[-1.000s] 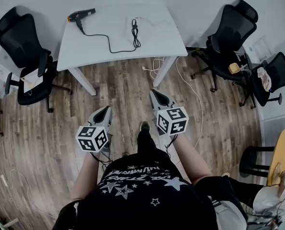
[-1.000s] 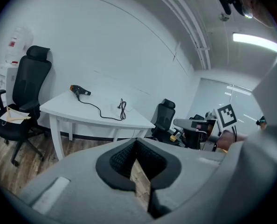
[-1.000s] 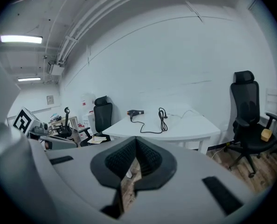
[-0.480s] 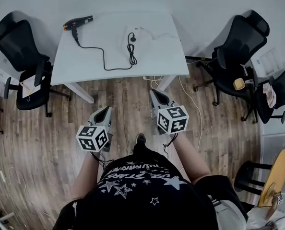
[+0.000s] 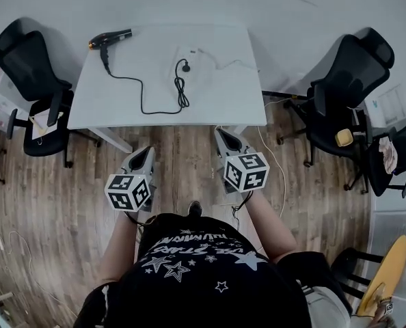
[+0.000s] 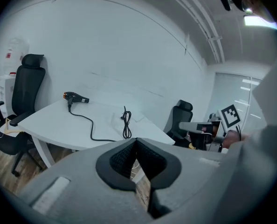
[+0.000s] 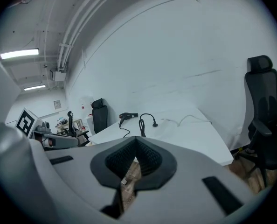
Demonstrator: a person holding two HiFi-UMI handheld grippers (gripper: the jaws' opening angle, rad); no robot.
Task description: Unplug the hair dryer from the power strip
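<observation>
the hair dryer is black, the table white.

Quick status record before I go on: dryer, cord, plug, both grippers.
hair dryer: far left corner of the table
cord: bundled mid-table
plug: at the cord's end; cannot tell if it sits in a socket
left gripper: jaws shut, empty, short of the table
right gripper: jaws shut, empty, by the near edge

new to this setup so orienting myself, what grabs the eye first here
A black hair dryer with an orange nozzle lies at the far left corner of the white table, its black cord looping to mid-table. Nearer, the grey left gripper and right gripper hang shut, empty.
</observation>
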